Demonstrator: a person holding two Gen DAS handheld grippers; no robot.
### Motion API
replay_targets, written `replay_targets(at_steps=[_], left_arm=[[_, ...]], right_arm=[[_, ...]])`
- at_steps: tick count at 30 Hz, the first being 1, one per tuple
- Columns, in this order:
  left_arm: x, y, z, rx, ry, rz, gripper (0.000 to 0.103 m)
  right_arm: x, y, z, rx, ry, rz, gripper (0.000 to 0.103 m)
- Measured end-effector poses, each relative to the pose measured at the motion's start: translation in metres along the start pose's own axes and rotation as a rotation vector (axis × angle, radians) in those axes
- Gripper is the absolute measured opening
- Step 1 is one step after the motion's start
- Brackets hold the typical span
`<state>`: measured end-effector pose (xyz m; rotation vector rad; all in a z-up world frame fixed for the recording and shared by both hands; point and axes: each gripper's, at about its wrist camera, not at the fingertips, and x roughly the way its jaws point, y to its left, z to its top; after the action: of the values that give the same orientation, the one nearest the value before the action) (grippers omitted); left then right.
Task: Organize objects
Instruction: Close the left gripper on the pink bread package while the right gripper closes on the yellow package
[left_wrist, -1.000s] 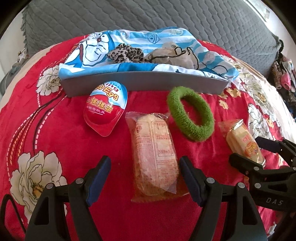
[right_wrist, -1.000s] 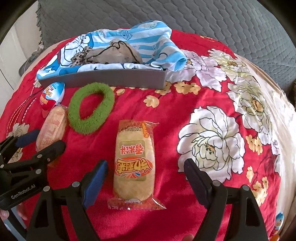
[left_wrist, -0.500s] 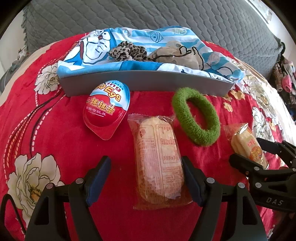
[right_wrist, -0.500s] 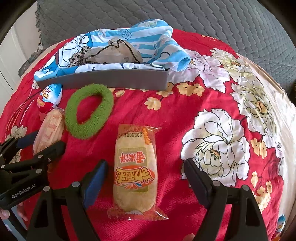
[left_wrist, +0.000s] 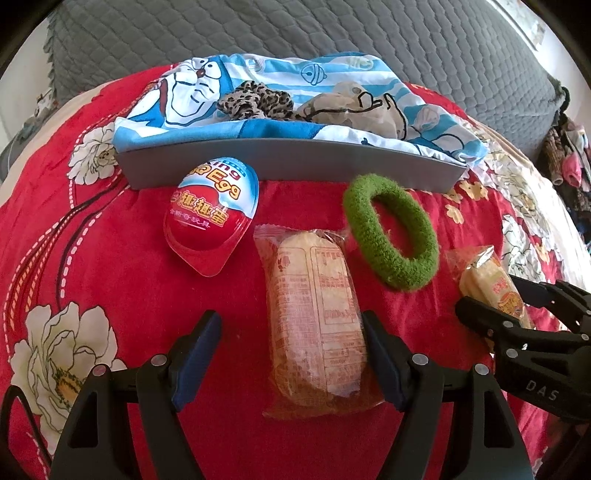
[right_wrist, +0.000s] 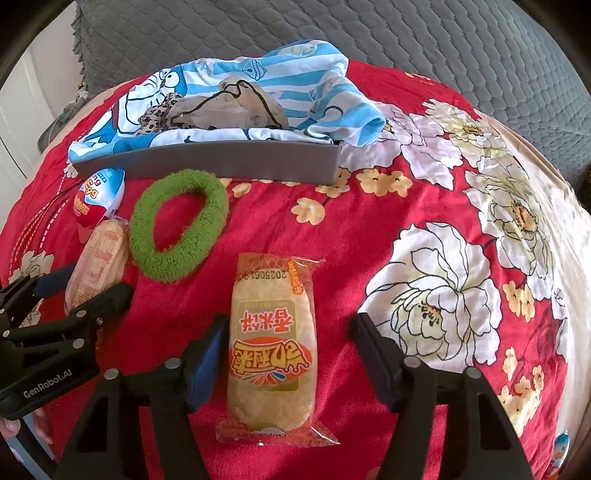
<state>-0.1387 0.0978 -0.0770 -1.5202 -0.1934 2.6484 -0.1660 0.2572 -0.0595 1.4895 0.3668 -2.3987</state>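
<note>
The right gripper (right_wrist: 286, 334) had just been closing around a cracker (right_wrist: 273, 347), not yet pinching. The left gripper (left_wrist: 290, 338) stood spread beside another cracker (left_wrist: 316, 317).

Both cameras ride low and close over the red floral bedspread (left_wrist: 92, 258), tilted steeply down and facing the grey quilted headboard (right_wrist: 332, 33). The left wrist view sits just left of its partner, whose black frame cuts in at lower right. The right wrist view sees the other frame at lower left. Both share the grey tray (left_wrist: 295, 162) (right_wrist: 221, 162), the green ring (left_wrist: 391, 236) (right_wrist: 177, 225) and the toy egg (left_wrist: 214, 214) (right_wrist: 98, 199).
</note>
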Motion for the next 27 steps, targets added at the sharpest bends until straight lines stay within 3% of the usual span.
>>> replay_targets(at_steps=[11,15,27], left_arm=[[-0.0009,-0.0034,-0.0012,0.02,0.0,-0.03,0.062],[-0.003,-0.0039,-0.0012,0.026,-0.01,-0.034,0.051],[-0.004,-0.0027,-0.0013,0.024,-0.009,-0.041,0.047]], right_arm=[[-0.0019,0.0061,-0.0009,-0.035,-0.009,0.0,0.052],[-0.003,0.0068,-0.0012,-0.041,-0.011,0.003,0.047],[-0.0036,0.0049,-0.0009,-0.03,-0.01,0.02,0.04]])
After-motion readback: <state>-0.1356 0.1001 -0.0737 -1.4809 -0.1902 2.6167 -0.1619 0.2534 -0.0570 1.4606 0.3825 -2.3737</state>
